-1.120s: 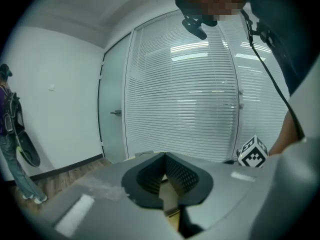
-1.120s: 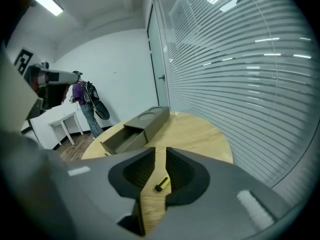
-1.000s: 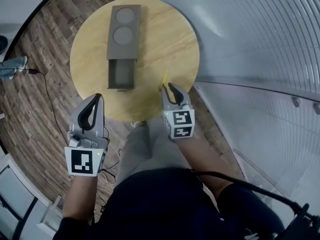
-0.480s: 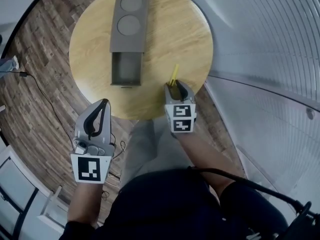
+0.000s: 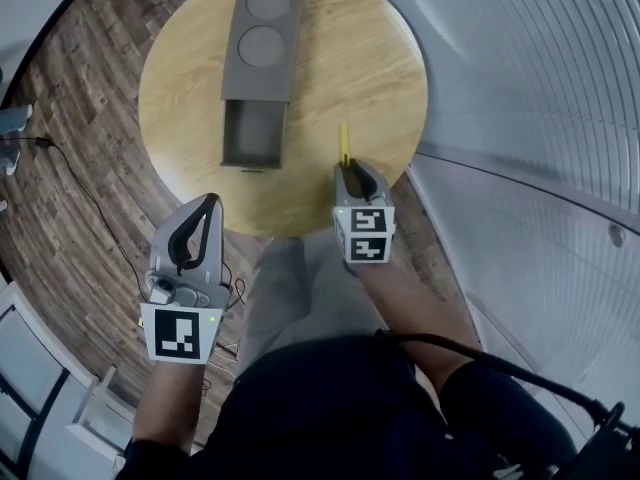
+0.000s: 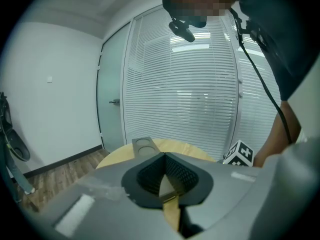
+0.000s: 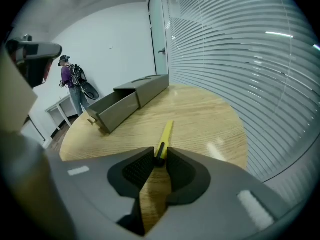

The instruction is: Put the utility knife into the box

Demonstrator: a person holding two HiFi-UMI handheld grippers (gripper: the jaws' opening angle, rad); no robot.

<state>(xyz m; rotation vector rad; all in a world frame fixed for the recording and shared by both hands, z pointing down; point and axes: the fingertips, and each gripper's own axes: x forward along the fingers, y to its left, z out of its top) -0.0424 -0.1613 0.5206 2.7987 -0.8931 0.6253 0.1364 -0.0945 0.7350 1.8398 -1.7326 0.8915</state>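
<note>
A yellow utility knife (image 5: 343, 140) with a black rear end lies on the round wooden table (image 5: 385, 63), pointing away from me. My right gripper (image 5: 352, 169) has just been closing on that black end, and its pads press it from both sides (image 7: 160, 156). The knife (image 7: 165, 132) runs forward from the jaws across the wood. The grey box (image 5: 259, 56) stands further back and to the left, with its drawer (image 5: 251, 138) pulled out toward me and open on top. My left gripper (image 5: 207, 202) hangs shut and holds nothing, off the table's near edge (image 6: 164, 155).
A glass wall with blinds curves round the table's right side. Wooden floor with a black cable (image 5: 92, 196) lies to the left. A person (image 7: 70, 82) stands far off by the white wall. The box (image 7: 131, 101) is left of the knife.
The knife has swung from leaning right to pointing straight away from me. Both grippers have sunk a little; the left one sits lower in the picture than a second ago.
</note>
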